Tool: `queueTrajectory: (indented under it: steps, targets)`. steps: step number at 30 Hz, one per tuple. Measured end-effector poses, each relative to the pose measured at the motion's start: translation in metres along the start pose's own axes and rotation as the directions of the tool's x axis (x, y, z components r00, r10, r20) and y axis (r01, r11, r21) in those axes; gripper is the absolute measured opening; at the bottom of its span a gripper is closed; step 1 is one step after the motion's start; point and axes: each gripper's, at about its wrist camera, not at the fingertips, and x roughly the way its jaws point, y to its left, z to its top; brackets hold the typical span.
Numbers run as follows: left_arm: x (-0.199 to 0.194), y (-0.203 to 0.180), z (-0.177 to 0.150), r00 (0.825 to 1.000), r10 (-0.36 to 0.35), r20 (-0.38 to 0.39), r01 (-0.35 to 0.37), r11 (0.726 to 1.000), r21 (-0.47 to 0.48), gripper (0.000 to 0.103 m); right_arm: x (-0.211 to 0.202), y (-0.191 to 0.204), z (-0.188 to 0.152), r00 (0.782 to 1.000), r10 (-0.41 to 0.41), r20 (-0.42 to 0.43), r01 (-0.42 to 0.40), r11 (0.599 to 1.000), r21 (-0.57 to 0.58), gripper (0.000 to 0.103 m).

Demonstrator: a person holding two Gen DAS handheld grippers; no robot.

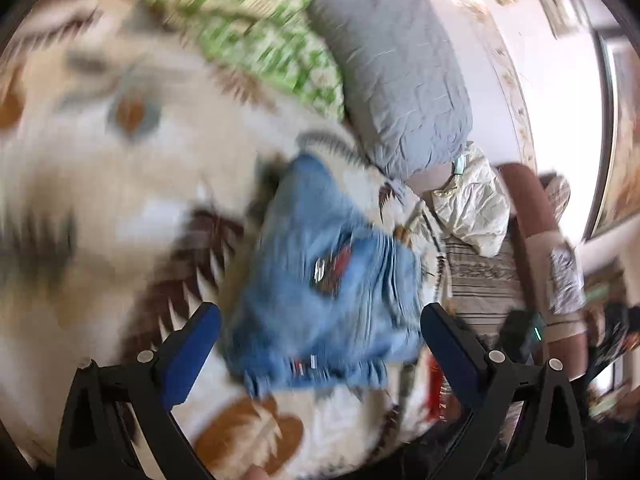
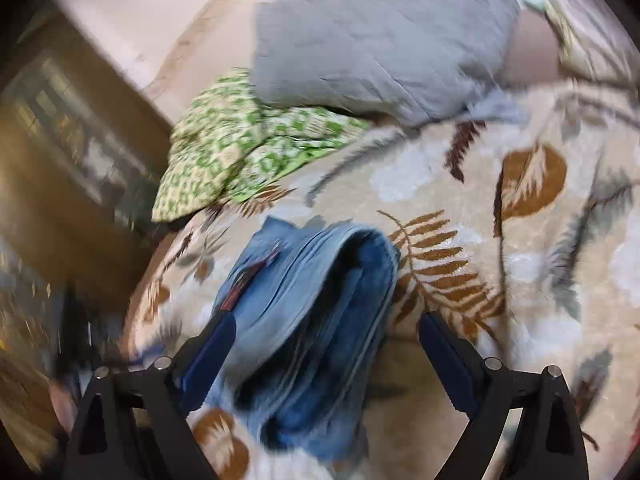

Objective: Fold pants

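Note:
The folded blue denim pants [image 1: 320, 280] lie in a thick bundle on the leaf-patterned blanket [image 1: 120, 200]. My left gripper [image 1: 320, 316] stands open above the bundle's near edge, its blue pads [image 1: 192, 352] apart and clear of the cloth. In the right wrist view the same pants [image 2: 312, 320] show as stacked folds with a dark inner layer. My right gripper [image 2: 326, 324] is open too; the bundle lies between and below its pads [image 2: 448, 360], with the left pad close to the denim. Both views are blurred by motion.
A grey pillow [image 1: 400, 72] and a green-patterned cloth [image 1: 272, 40] lie at the far side of the bed. A person in a striped shirt [image 1: 480, 280] stands at the right in the left wrist view. A brown cabinet [image 2: 60, 140] stands left of the bed.

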Motion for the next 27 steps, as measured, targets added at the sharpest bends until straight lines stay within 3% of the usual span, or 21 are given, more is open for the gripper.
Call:
queueTrajectory:
  steps: [4,7,9,13,16,17,18,19,21,24,27]
  targets:
    - [0.032,-0.009,0.047,0.994,0.087,-0.071,-0.074,0.984,0.161,0.100,-0.002,0.039,-0.037,1.000,-0.006,0.023,0.010,0.990,-0.144,0.095]
    - [0.073,-0.016,0.077,0.971,0.203,-0.123,-0.165,0.950,0.264,0.100,0.004,0.066,-0.055,0.997,-0.045,0.066,0.061,0.963,-0.264,0.095]
    - [0.101,-0.013,0.092,0.954,0.253,-0.160,-0.203,0.939,0.277,0.100,0.011,0.078,-0.060,0.996,-0.032,0.084,0.055,0.956,-0.288,0.094]
    - [0.138,-0.008,0.106,0.937,0.261,-0.232,-0.202,0.947,0.250,0.099,0.028,0.086,-0.059,0.995,-0.017,0.096,0.043,0.959,-0.280,0.092]
    - [0.149,-0.010,0.111,0.937,0.233,-0.261,-0.172,0.956,0.236,0.098,0.036,0.089,-0.055,0.997,0.025,0.074,-0.003,0.959,-0.285,0.075]
    - [0.150,-0.014,0.111,0.941,0.221,-0.256,-0.156,0.956,0.249,0.096,0.040,0.090,-0.055,0.997,0.021,0.068,0.000,0.955,-0.295,0.063]
    - [0.151,-0.018,0.111,0.941,0.226,-0.252,-0.156,0.950,0.269,0.090,0.041,0.090,-0.056,0.998,0.013,0.063,0.007,0.954,-0.300,0.050]
    - [0.154,-0.020,0.111,0.936,0.251,-0.247,-0.176,0.941,0.289,0.074,0.045,0.088,-0.057,0.999,-0.001,0.050,0.016,0.953,-0.301,0.041]
    - [0.161,-0.023,0.113,0.908,0.338,-0.248,-0.249,0.911,0.329,0.059,0.048,0.083,-0.058,0.999,0.019,0.029,-0.010,0.959,-0.282,0.026]
    - [0.165,-0.022,0.115,0.895,0.367,-0.253,-0.272,0.899,0.343,0.042,0.046,0.080,-0.061,0.999,0.037,0.025,-0.028,0.959,-0.280,0.019]
    - [0.160,-0.015,0.119,0.897,0.373,-0.237,-0.292,0.903,0.316,0.023,0.041,0.081,-0.067,0.999,0.037,0.017,-0.030,0.948,-0.317,0.017]
